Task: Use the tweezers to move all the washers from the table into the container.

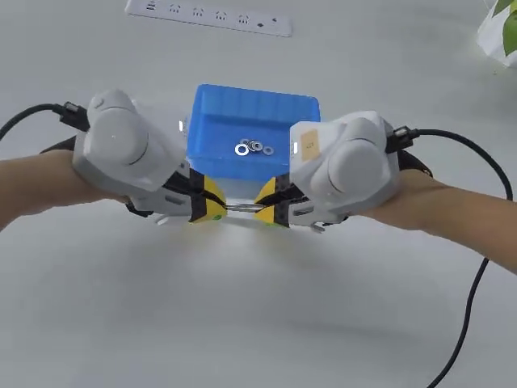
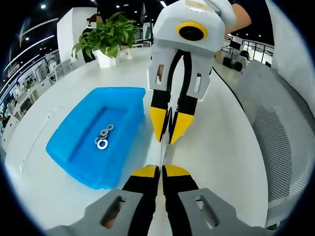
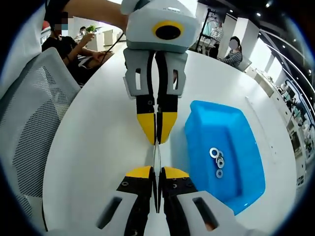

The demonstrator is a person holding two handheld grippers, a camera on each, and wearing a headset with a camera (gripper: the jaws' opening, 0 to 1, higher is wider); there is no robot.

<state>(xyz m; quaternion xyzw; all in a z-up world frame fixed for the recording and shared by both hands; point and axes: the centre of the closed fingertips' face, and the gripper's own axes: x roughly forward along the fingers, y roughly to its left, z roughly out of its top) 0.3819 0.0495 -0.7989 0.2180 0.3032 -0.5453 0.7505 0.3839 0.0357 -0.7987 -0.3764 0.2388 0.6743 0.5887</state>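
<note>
Slim silver tweezers [image 1: 241, 208] are pinched at either end by the left tool [image 1: 216, 208] and the right tool [image 1: 266, 208]; shiny ring-shaped washers [image 1: 254, 148] are clustered inside a blue container [image 1: 212, 133].

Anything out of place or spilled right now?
No spill visible: the washers lie together inside the blue container. One oddity: the tweezers are clamped at both ends, left gripper and right gripper facing tip to tip.
</note>
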